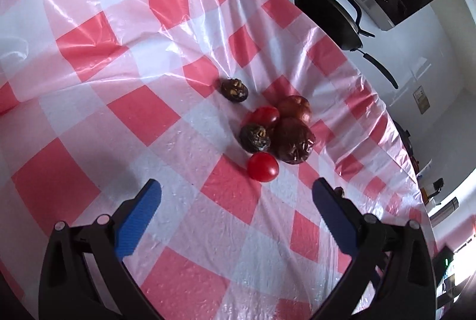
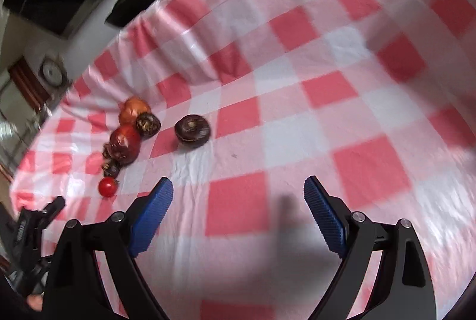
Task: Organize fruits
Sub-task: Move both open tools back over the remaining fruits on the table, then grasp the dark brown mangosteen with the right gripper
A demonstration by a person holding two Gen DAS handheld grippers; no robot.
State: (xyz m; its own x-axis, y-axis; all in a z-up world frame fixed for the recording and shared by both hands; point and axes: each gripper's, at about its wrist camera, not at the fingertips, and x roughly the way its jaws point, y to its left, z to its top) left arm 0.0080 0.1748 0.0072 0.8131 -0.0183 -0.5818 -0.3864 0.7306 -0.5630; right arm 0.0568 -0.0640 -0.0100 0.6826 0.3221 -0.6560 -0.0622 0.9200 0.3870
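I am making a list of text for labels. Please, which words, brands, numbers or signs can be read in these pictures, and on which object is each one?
No text can be read with certainty.
Left tool, seen in the right wrist view: white lettering on its black body, too blurred to read.
Wall plate: small marks, too small to read.
Checked tablecloth and fruits: no text.

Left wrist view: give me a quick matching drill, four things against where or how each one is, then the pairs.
Things:
1. cherry tomato
2. lone water chestnut
3. black pan
4. left claw

Places or states:
A. beyond the tablecloth's far edge
B. open, holding nothing
C. apart from the pile, on its far side
D. the fruit closest to the claw

Pairs: 1-D, 2-C, 3-A, 4-B
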